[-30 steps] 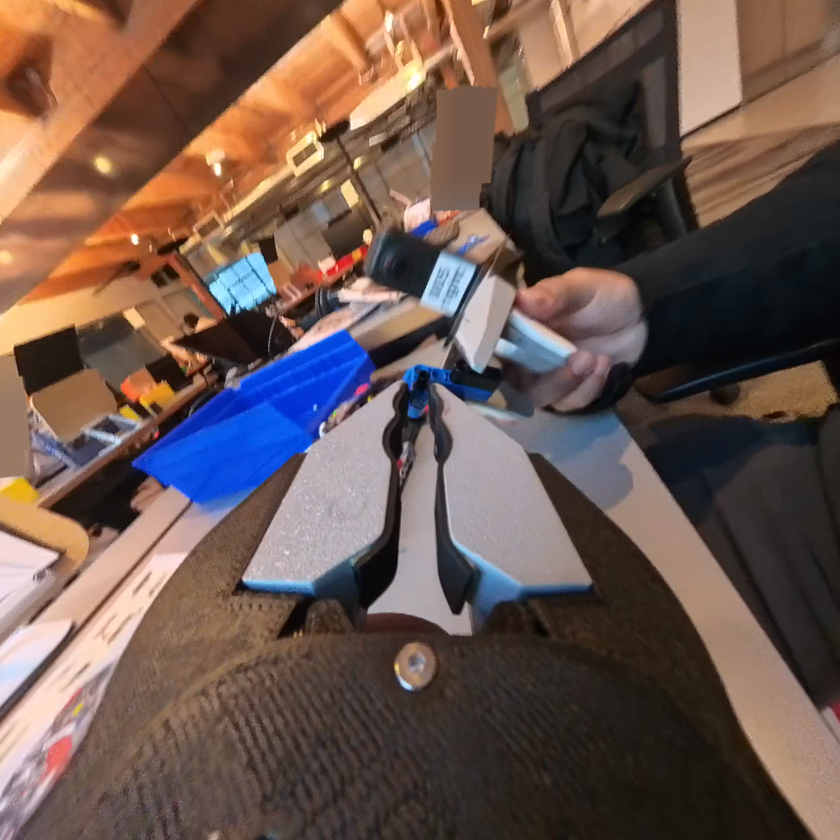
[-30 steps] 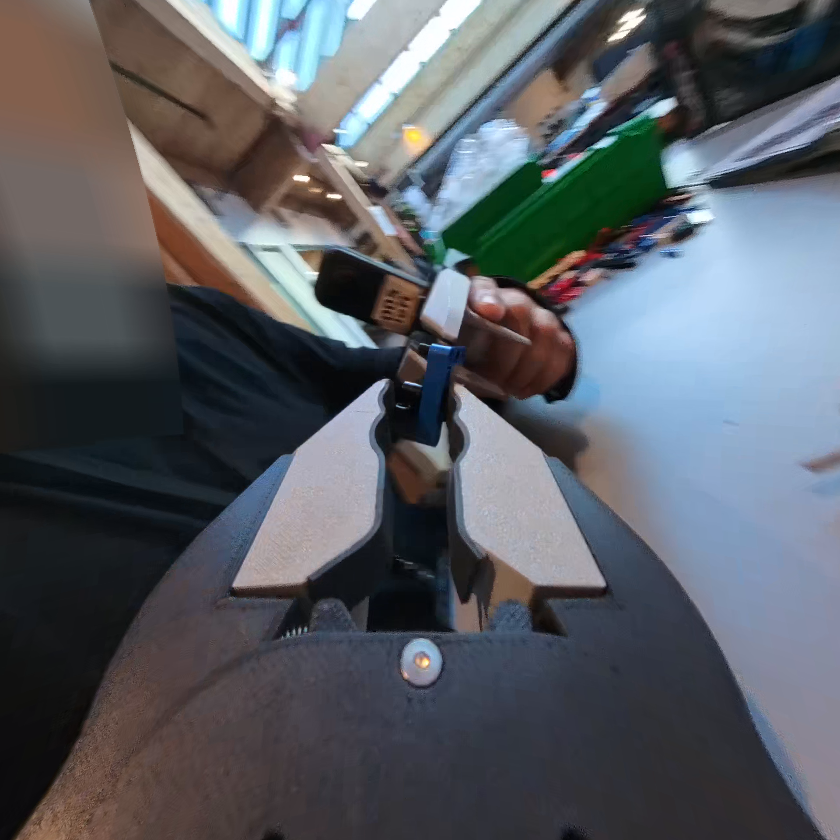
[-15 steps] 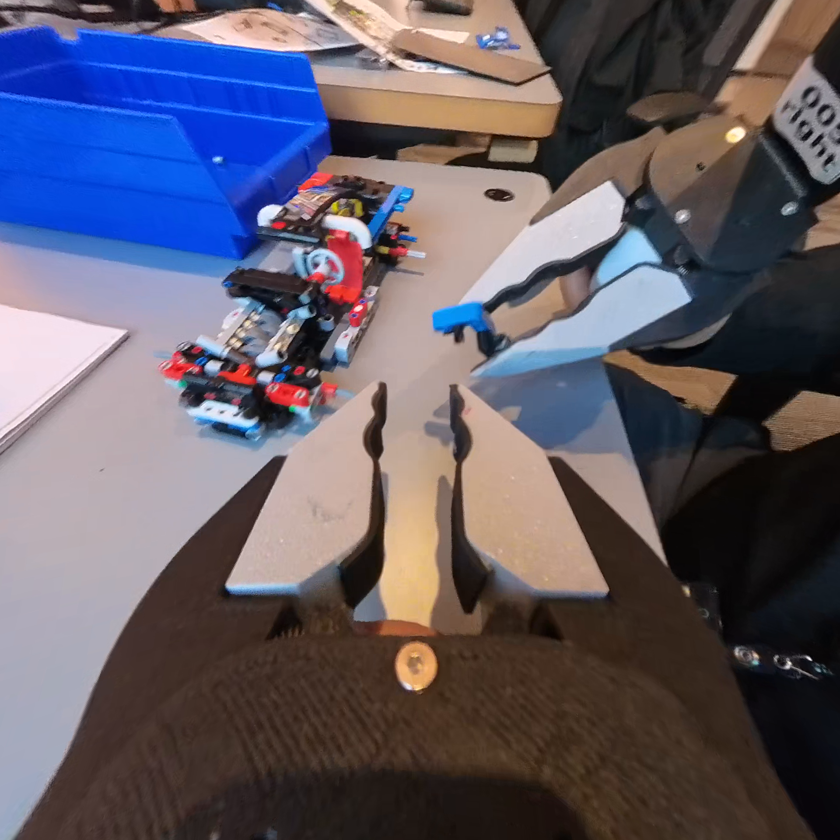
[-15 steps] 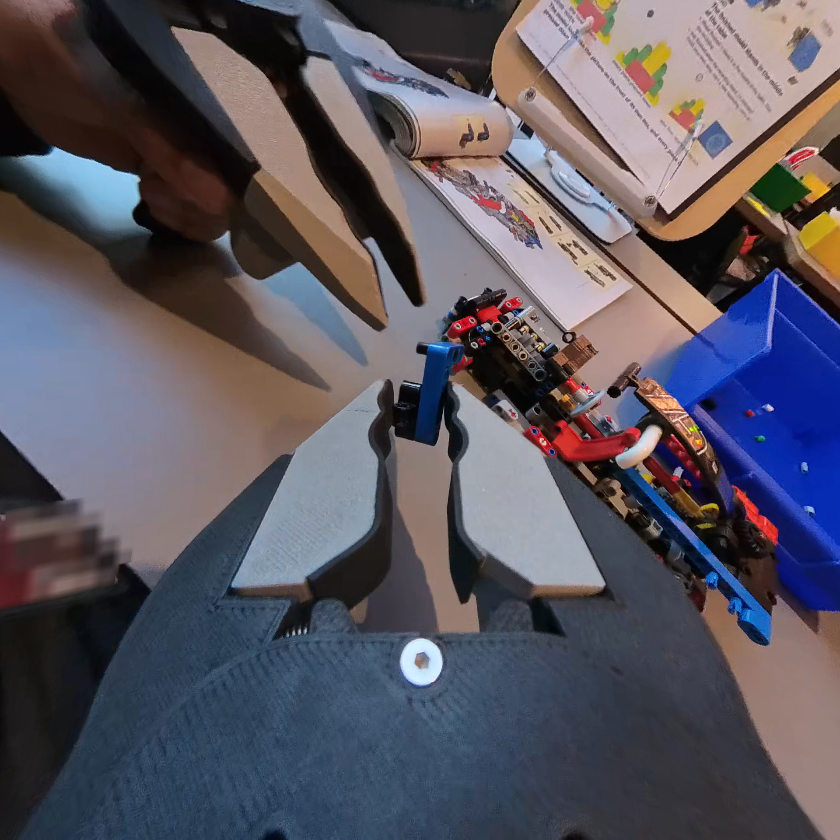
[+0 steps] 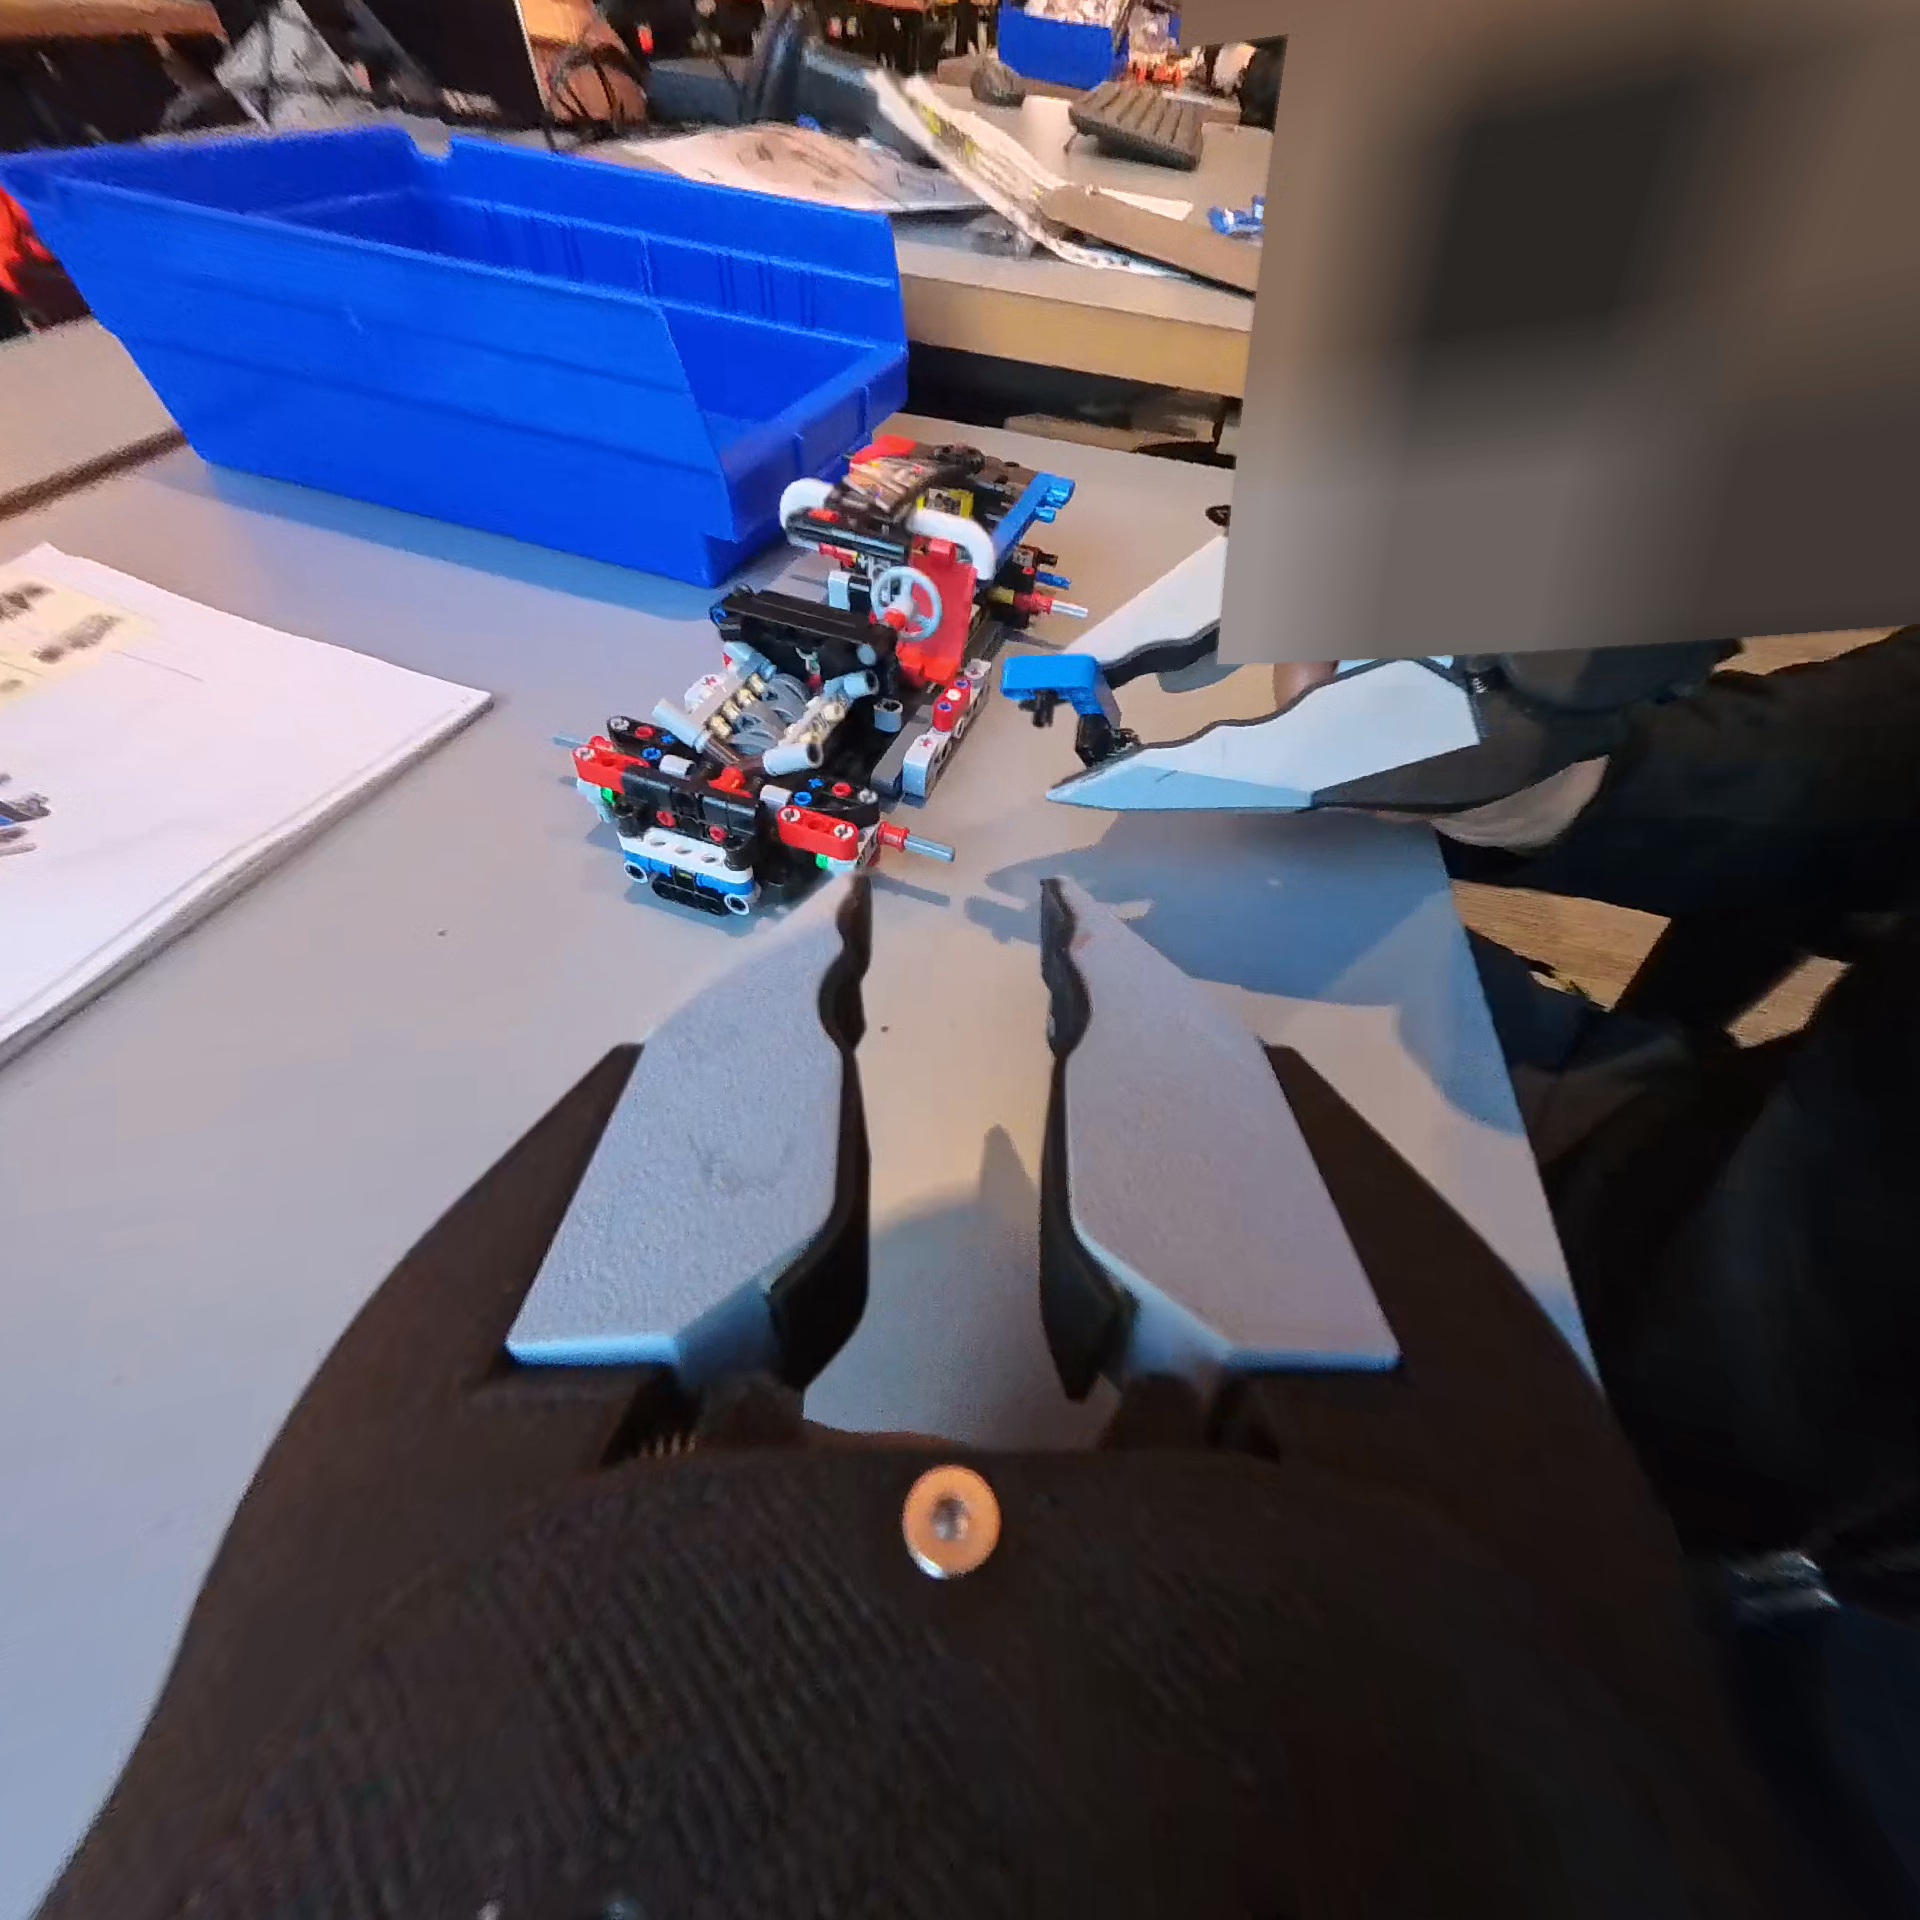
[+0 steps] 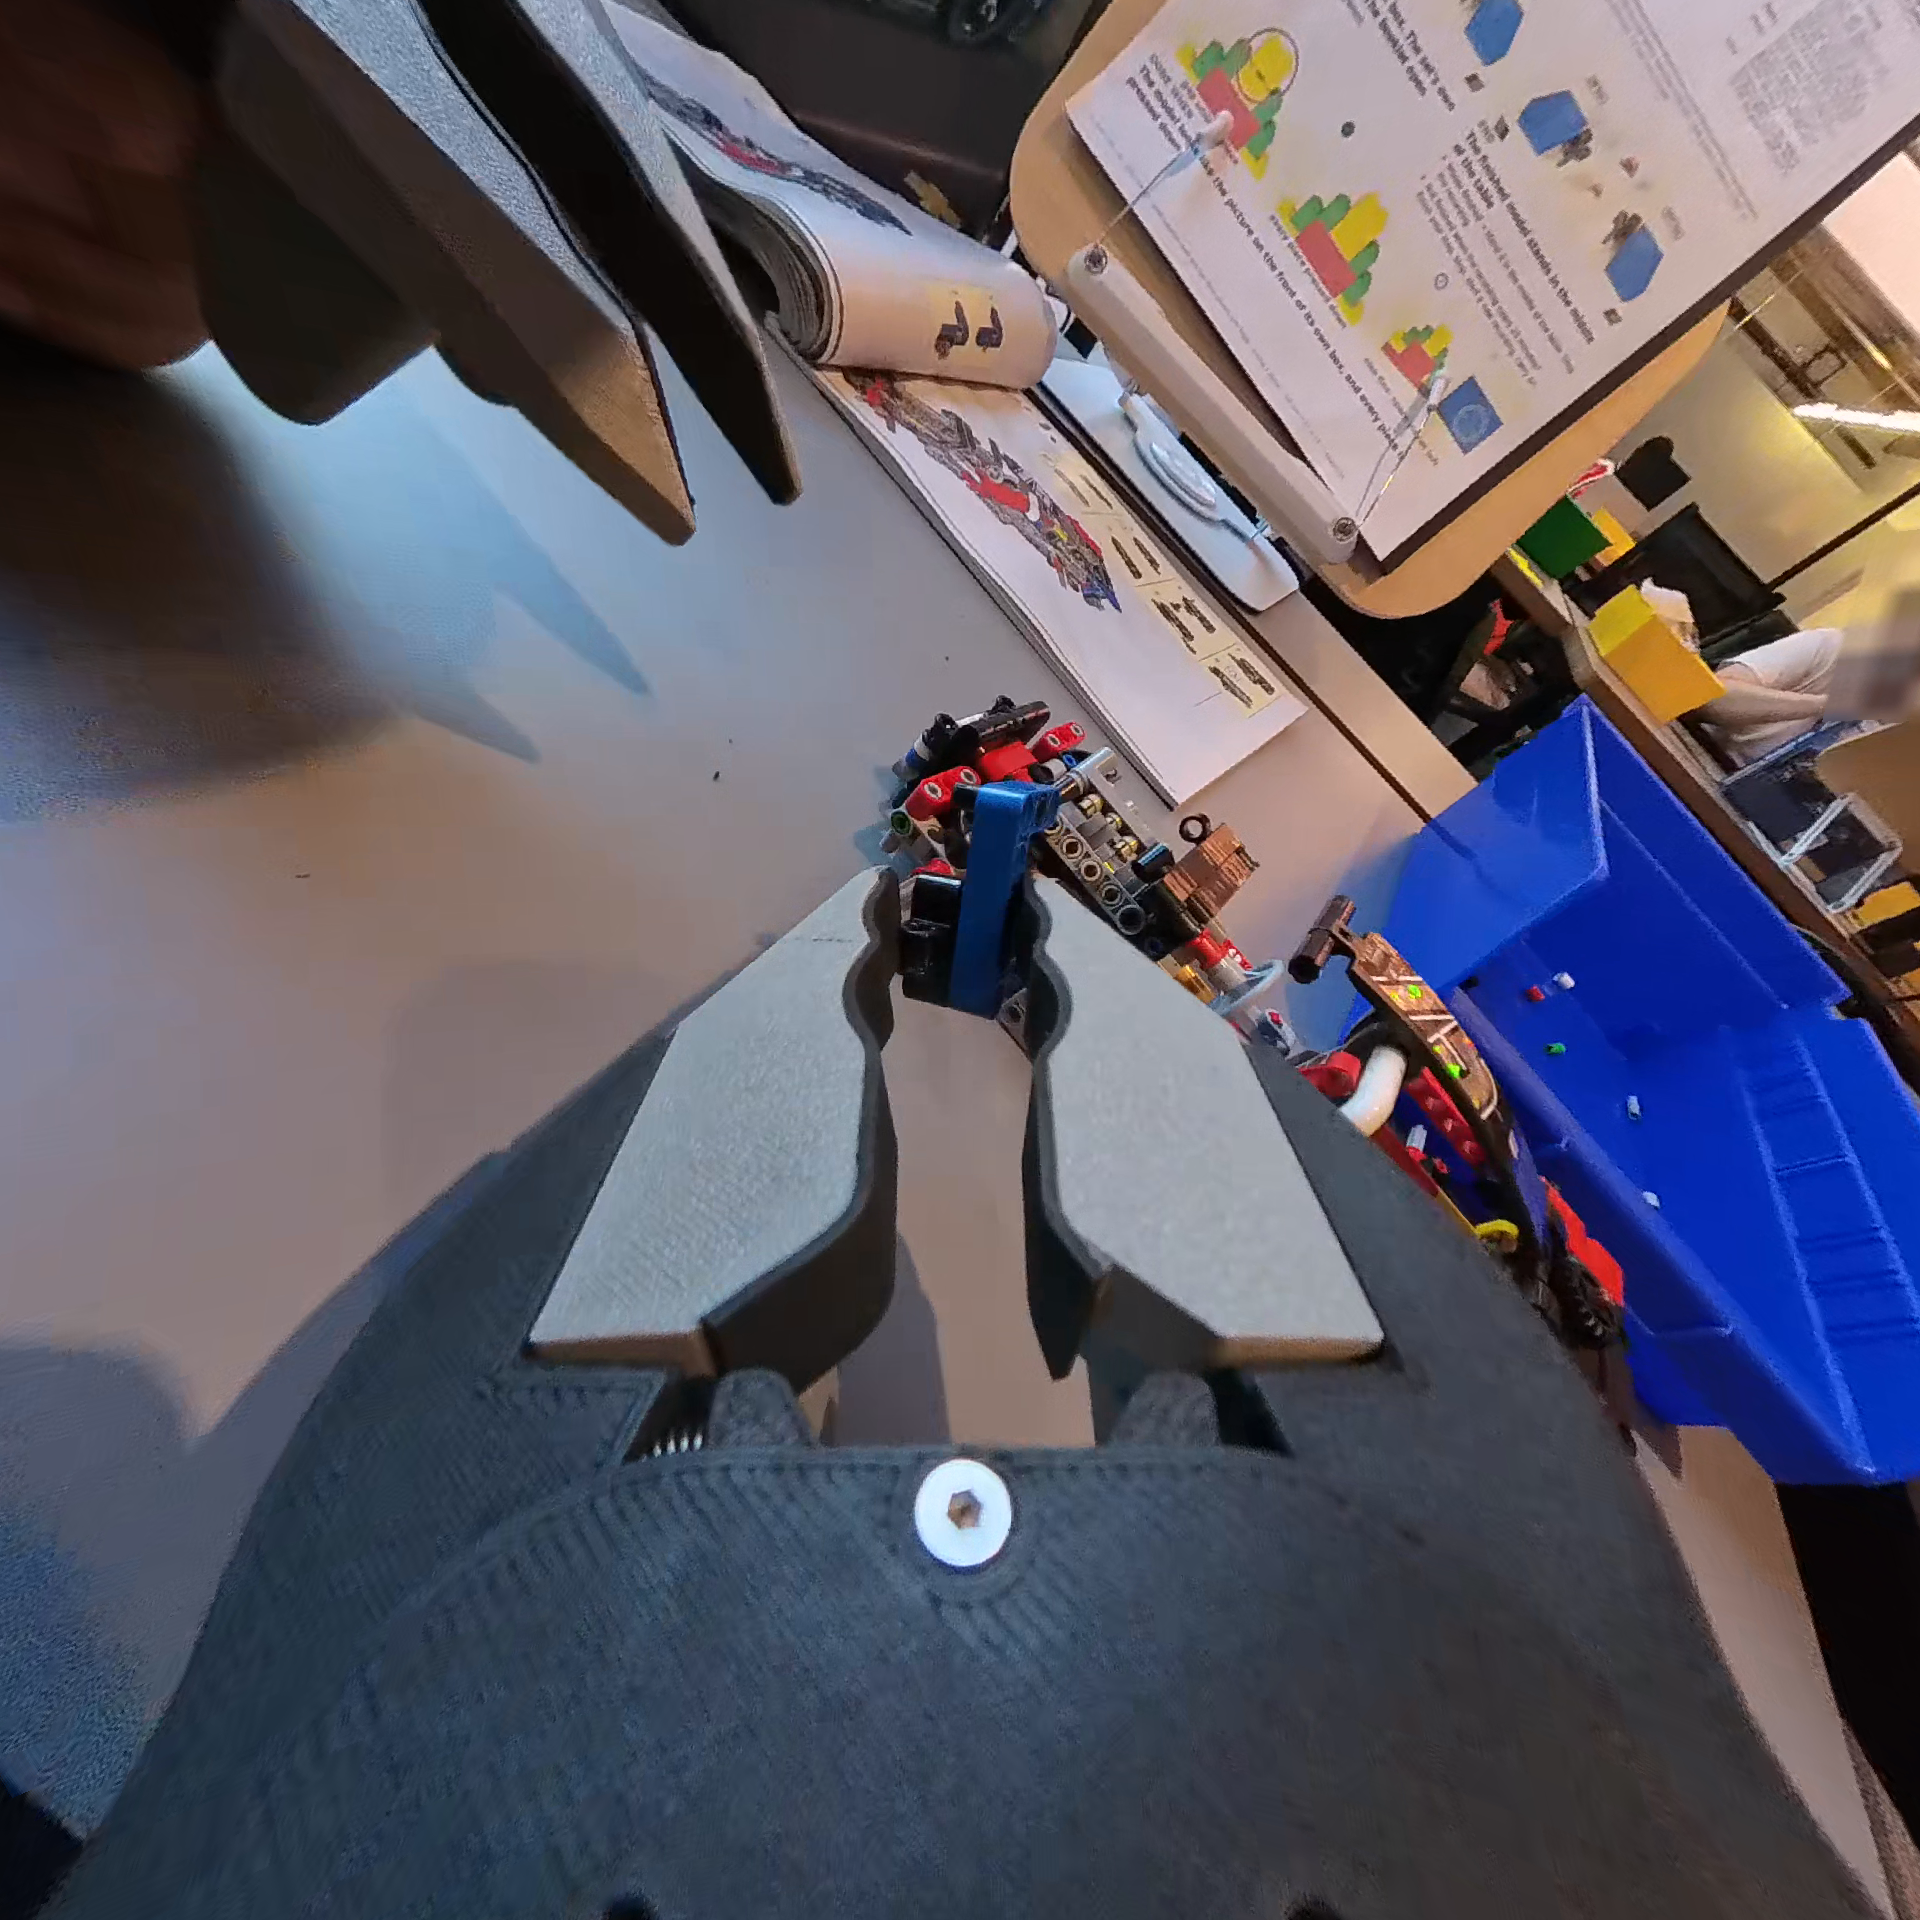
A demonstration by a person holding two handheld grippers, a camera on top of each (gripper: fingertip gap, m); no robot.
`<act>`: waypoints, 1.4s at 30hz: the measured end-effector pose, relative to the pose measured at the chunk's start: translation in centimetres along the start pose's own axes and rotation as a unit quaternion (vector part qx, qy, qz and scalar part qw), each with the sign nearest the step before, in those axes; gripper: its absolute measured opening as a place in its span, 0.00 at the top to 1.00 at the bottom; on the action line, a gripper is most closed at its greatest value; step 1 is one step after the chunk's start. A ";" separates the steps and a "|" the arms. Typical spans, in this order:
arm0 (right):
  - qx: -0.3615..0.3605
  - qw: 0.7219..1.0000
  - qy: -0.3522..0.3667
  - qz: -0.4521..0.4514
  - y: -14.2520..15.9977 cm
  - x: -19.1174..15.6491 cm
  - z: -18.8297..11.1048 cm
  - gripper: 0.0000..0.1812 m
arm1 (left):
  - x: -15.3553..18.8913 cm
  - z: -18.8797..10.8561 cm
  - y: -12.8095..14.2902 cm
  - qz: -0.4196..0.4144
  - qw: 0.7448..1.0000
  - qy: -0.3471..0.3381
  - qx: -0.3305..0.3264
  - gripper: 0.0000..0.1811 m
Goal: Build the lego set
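Grey table: lego car lies lengthwise toward blue bin.

Your left wrist view looks forward along its own fingers, low over the grey surface, facing the lego car and the blue bin behind it. Your right wrist view sits close over its fingers too, tilted, and meets the same lego car from its side, with the blue bin to the right. Both views share the car, the bin, the instruction booklet and each other's gripper.
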State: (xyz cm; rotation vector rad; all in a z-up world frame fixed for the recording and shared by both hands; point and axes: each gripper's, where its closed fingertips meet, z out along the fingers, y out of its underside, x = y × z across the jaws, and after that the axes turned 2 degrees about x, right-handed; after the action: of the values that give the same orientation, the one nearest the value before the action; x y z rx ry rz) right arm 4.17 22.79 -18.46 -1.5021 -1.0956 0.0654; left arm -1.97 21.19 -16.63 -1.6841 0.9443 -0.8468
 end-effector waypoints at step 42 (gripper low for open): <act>0.075 0.603 -0.546 0.577 -7.7 -5.9 -3.8 0.73 | 3.6 -1.5 0.7 0.111 0.992 0.065 -0.004 0.98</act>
State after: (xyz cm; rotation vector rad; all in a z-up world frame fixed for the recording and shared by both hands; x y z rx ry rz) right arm -1.28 14.92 -14.31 -1.7449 -0.6810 2.1748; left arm -1.80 17.19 -16.53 -1.5104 1.2016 -0.8100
